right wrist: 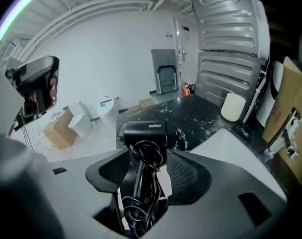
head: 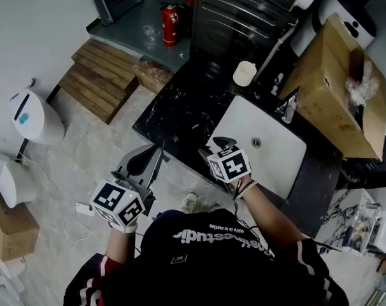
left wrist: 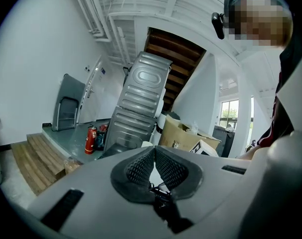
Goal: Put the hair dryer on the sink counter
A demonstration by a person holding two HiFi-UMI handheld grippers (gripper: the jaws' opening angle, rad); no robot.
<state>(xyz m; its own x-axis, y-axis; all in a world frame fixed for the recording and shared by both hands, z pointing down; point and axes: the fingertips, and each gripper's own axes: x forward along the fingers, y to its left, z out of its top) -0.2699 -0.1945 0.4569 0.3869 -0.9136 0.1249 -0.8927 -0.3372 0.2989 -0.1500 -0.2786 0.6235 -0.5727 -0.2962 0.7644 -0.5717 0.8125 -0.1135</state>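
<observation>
The black hair dryer, its cord wound round the handle, stands between the jaws of my right gripper. The jaws stand wide, and a gap shows on each side of the handle, so the pads are not pressing on it. From the head view the hair dryer sits at the near edge of the black marble sink counter, beside the white basin, with my right gripper just behind it. My left gripper hangs over the floor in front of the counter, its pads meeting at the tips with nothing between them.
A white cylinder stands at the counter's back. A small bottle stands by the basin and a large cardboard box to its right. On the floor are wooden steps, a red fire extinguisher and a white bin.
</observation>
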